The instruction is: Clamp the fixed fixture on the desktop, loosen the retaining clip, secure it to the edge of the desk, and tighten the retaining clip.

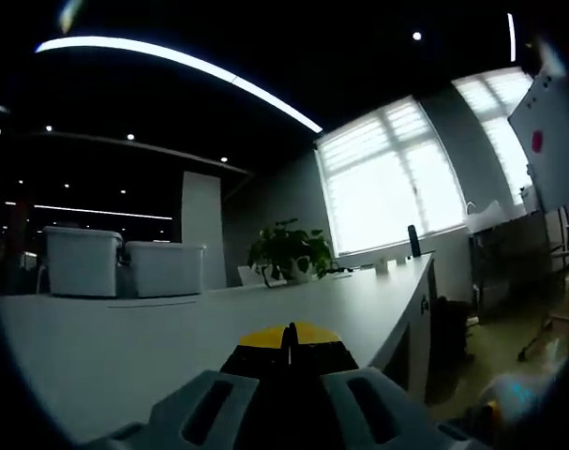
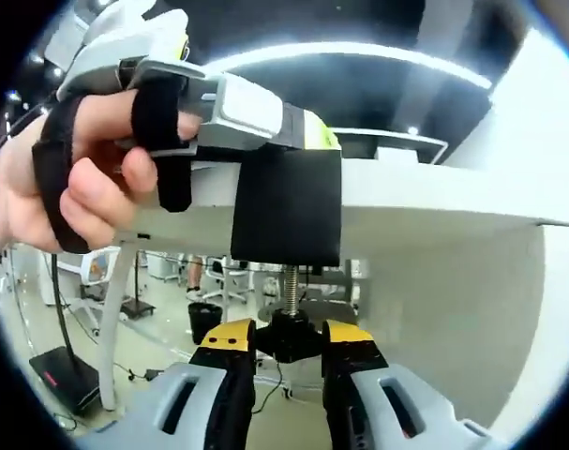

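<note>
Clamp sits on desk edge. Left gripper holds clamp top. Right gripper, below desk, pinches knob. Tightening step; next: turn knob until screw bites.

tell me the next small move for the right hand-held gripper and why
Probably twist the knob to tighten: the right hand-held gripper grips it under the desk edge, while the left hand-held gripper holds the black clamp there.

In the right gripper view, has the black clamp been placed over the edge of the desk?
Yes. The black clamp straddles the white desk edge, with its screw hanging below and the right tool around the knob.
</note>
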A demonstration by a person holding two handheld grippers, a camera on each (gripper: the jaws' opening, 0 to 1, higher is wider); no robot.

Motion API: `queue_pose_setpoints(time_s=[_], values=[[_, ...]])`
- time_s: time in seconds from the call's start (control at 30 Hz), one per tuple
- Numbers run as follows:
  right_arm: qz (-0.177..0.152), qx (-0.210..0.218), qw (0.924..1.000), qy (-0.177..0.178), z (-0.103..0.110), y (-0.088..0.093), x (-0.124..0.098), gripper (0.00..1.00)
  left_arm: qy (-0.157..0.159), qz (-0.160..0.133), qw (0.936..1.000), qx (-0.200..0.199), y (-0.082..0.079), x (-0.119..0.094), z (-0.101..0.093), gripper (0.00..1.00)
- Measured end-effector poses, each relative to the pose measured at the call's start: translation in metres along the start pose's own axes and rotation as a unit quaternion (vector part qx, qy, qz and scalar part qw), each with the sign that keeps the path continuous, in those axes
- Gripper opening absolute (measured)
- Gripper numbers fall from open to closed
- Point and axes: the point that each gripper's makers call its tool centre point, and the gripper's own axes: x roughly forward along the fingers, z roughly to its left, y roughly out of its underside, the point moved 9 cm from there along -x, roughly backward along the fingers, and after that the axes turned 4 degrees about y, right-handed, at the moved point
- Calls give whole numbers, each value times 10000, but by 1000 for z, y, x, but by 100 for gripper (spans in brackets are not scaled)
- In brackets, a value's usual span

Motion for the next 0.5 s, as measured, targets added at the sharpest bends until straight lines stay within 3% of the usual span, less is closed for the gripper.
queue_pose_setpoints(time_s=[0.13,0.3,0.4,0.5], values=[[91,-86,9943,-1054,-14,-1,7,26,-12,-1,10000,-29,0,0,0,1],[223,-137,9683,-2483,-32,-2,16,26,-21,5,10000,-10,1,0,0,1],[335,-82,9563,-2902,-35,-3,22,26,-10,0,10000,-25,1,0,1,1],[368,-36,9519,-3040,-38,-3,25,26,-10,-9,10000,-41,1,0,1,1]])
